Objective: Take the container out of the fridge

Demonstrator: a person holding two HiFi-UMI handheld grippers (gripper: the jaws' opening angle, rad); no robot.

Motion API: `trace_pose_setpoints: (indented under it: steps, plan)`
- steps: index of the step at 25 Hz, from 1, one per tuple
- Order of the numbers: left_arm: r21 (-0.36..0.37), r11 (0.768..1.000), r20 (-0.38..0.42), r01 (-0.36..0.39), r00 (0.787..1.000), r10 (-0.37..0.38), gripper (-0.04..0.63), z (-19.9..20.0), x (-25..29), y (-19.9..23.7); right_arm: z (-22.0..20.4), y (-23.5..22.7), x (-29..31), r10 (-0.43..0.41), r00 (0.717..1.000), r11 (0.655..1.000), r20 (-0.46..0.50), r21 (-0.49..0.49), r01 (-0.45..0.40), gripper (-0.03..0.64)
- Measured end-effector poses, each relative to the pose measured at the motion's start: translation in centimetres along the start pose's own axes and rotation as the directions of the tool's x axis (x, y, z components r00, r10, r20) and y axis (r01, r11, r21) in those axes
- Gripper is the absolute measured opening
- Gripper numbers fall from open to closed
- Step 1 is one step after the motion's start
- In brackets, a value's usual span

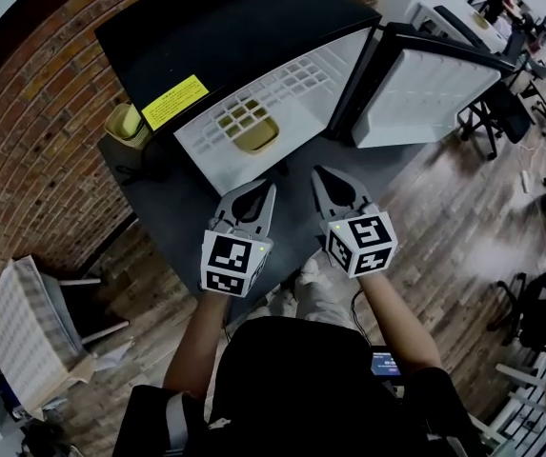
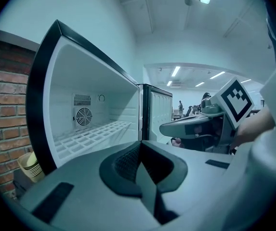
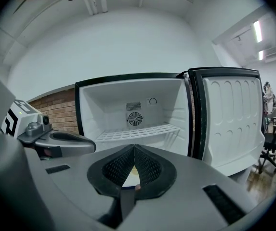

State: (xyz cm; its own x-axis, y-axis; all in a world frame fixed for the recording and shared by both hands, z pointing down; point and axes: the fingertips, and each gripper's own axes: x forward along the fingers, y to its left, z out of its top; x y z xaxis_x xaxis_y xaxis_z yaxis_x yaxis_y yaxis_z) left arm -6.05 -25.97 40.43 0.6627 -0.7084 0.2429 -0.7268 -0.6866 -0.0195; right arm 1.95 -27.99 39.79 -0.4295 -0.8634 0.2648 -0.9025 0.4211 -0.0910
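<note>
The black mini fridge (image 1: 206,27) stands open, its door (image 1: 425,89) swung to the right. Inside, a yellow container (image 1: 247,129) sits on the floor of the white compartment, seen through the wire shelf (image 1: 282,89). Both grippers hover side by side in front of the opening, short of it. My left gripper (image 1: 269,190) is shut and holds nothing. My right gripper (image 1: 318,173) is also shut and empty. In the left gripper view the jaws (image 2: 140,144) point at the shelf (image 2: 92,134). In the right gripper view the jaws (image 3: 134,147) face the open compartment (image 3: 138,114).
A stack of yellowish cups (image 1: 128,125) stands left of the fridge, against the brick wall (image 1: 25,150). The fridge sits on a dark table (image 1: 187,227). Office chairs (image 1: 501,112) stand on the wooden floor at the right.
</note>
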Motion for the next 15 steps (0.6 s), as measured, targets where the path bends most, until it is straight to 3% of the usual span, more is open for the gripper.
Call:
trace_pose_setpoints:
  steps: [4, 15]
  plan:
    - [0.028, 0.999, -0.025, 0.016, 1.000, -0.016, 0.014, -0.5, 2.0, -0.2, -0.5, -1.1, 0.6, 0.004, 1.000, 1.000, -0.015, 0.001, -0.004, 0.040]
    - [-0.042, 0.999, -0.091, -0.006, 0.996, 0.002, 0.014, -3.2, 7.2, 1.3, -1.7, -4.8, 4.9, 0.066, 0.996, 0.998, -0.065, 0.017, -0.065, 0.040]
